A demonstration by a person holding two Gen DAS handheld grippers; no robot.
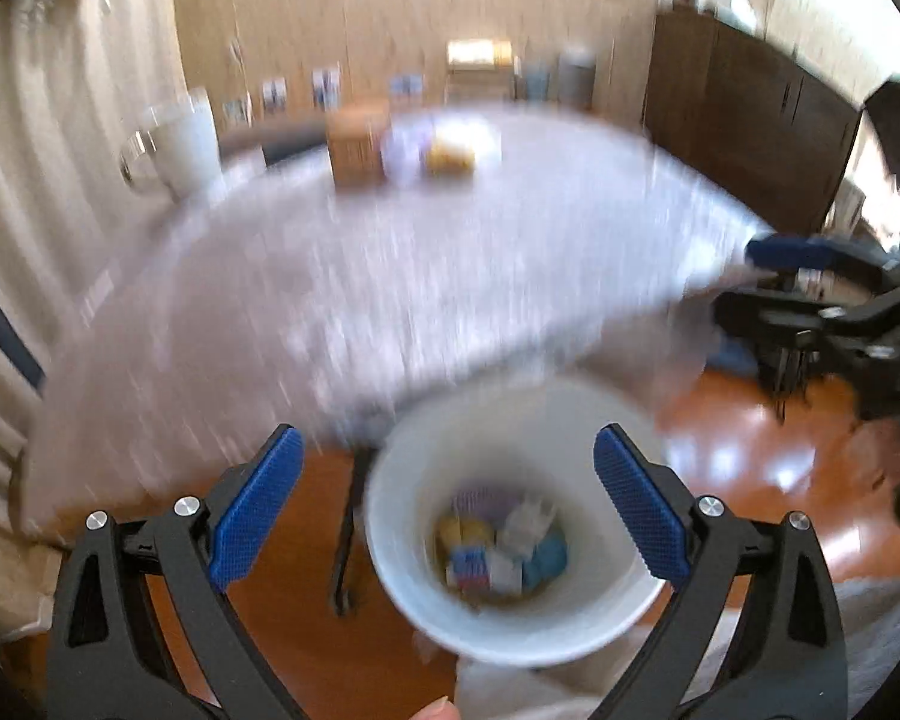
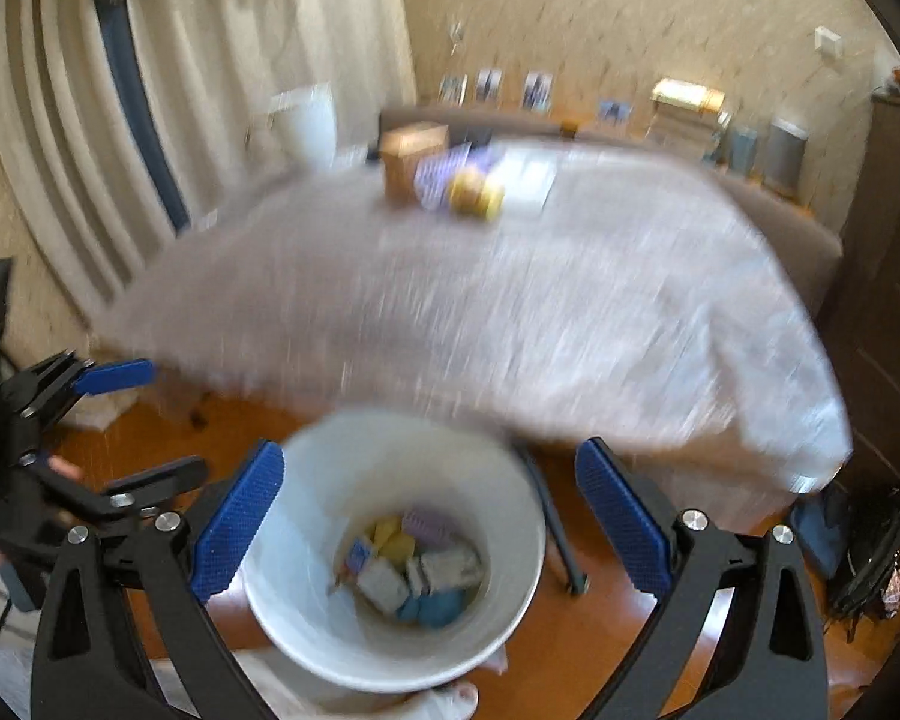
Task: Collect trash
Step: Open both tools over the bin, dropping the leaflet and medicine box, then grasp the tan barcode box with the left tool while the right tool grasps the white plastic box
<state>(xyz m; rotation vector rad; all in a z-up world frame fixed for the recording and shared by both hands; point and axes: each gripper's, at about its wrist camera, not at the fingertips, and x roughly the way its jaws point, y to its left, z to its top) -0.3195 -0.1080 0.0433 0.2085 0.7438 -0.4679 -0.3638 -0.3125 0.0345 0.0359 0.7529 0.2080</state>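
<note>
A white trash bin (image 1: 426, 468) stands on the floor below the table edge, holding several small colourful wrappers and boxes (image 1: 501, 546). It also shows in the right wrist view (image 2: 330, 480) with the same trash (image 2: 414, 570) inside. My left gripper (image 1: 447, 510) is open and empty above the bin. My right gripper (image 2: 429, 516) is open and empty above the bin too. Each gripper shows at the side of the other's view: the right one (image 1: 810, 276), the left one (image 2: 90, 396). Both views are motion-blurred.
A table with a grey-white cloth (image 1: 360, 276) carries a brown box (image 1: 357, 141), a purple packet (image 1: 405, 147) and a yellow item (image 1: 450, 156) at its far side. A white jug (image 1: 183, 141) stands far left. The floor is orange wood (image 1: 750, 450). A dark cabinet (image 1: 744, 114) stands right.
</note>
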